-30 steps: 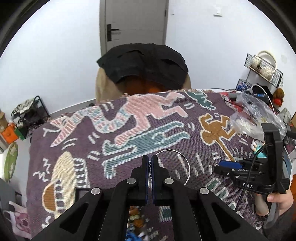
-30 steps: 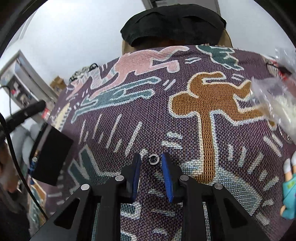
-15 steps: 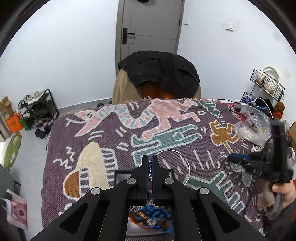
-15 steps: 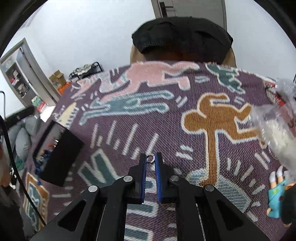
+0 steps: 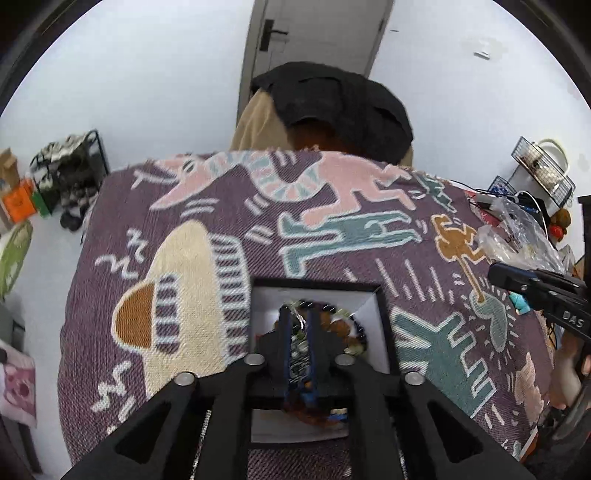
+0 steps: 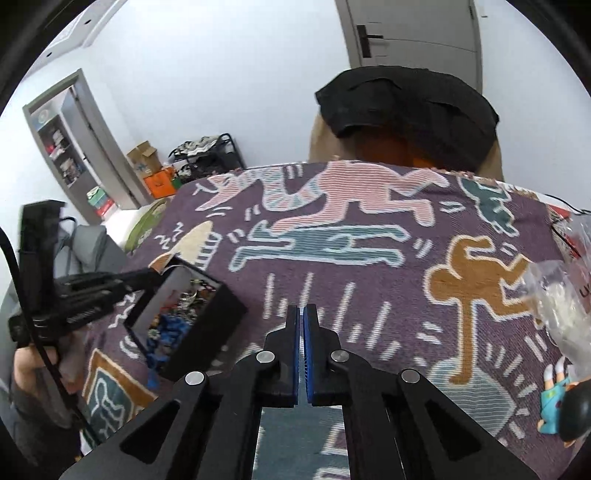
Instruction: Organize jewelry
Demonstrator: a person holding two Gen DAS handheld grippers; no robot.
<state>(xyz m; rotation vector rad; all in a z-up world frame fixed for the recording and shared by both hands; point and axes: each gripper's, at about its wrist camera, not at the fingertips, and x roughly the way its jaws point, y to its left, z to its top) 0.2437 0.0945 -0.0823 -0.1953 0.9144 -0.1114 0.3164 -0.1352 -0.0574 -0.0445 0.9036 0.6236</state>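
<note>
I note 1 purple woven figure-patterned blanket [image 5: 229, 206], 1 crinkled clear plastic bag [image 6: 561, 306] at its right edge, 1 grey door [image 6: 413, 29] behind.

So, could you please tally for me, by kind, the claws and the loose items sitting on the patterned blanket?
Claws: 2 (left claw, right claw)
Black jewelry box: 1
Clear plastic bag: 1
Toy figurine: 1
Total: 5
</note>
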